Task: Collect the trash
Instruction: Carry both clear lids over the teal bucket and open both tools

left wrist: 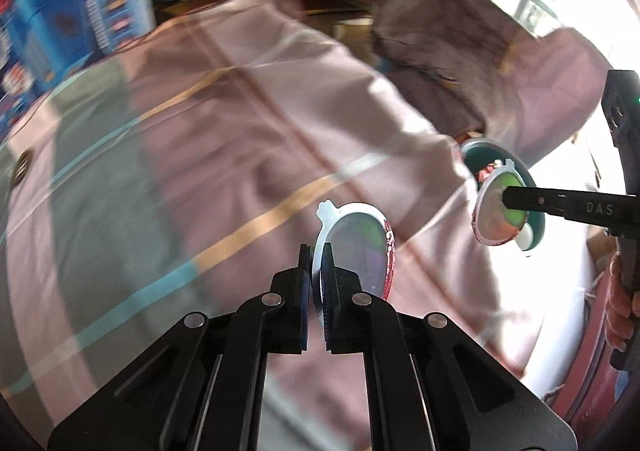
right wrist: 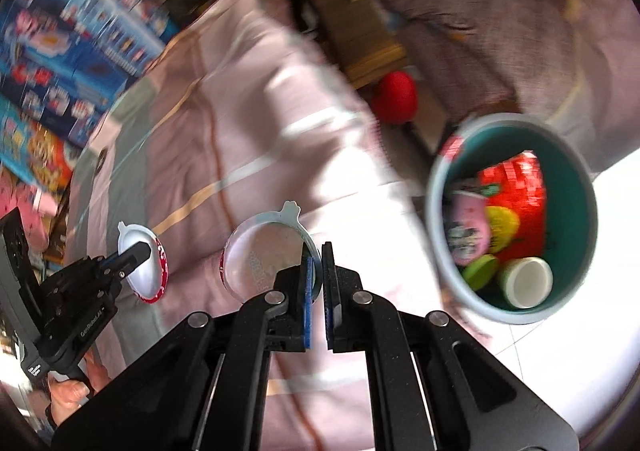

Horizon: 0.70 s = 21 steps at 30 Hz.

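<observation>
On my far left stand stacked toy boxes (right wrist: 60,63), blue and crowded with pictures, beside a bed covered in a pink striped quilt (left wrist: 224,139). My left gripper (left wrist: 316,263) is clamped on the rim of a clear plastic lid (left wrist: 356,247) with a white edge, a small tab and a red printed strip, held up over the quilt. My right gripper (right wrist: 322,265) pinches a second clear lid (right wrist: 264,263) of the same kind by its edge, also above the quilt. Further right a teal bin (right wrist: 576,179) with a pale rim sits on the light floor just off the bed, holding red and pink wrappers, a green cap and a white cup. A brownish-grey cloth (right wrist: 460,11) lies beyond it.
</observation>
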{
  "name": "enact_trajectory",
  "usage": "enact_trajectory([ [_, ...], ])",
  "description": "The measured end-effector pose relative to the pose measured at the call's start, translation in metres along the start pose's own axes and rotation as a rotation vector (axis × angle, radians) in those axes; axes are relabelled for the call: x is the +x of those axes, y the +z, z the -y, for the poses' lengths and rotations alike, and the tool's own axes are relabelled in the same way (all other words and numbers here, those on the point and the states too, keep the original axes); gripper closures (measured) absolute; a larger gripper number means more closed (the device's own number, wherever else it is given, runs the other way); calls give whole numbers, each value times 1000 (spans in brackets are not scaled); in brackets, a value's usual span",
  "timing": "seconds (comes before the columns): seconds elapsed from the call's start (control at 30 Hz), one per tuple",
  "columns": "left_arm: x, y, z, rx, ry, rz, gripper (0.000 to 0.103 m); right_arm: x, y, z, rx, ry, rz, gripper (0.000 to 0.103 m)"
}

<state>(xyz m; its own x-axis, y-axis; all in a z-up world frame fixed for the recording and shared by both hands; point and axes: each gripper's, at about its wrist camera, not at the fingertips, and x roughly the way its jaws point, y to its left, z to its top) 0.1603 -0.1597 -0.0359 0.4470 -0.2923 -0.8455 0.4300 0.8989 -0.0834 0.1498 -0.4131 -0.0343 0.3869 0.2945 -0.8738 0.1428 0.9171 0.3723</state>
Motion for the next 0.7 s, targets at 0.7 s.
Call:
enact_trajectory([
  [0.7, 95, 59, 201, 294, -173, -115, 97, -42, 22, 184, 275, -93, 85, 98],
])
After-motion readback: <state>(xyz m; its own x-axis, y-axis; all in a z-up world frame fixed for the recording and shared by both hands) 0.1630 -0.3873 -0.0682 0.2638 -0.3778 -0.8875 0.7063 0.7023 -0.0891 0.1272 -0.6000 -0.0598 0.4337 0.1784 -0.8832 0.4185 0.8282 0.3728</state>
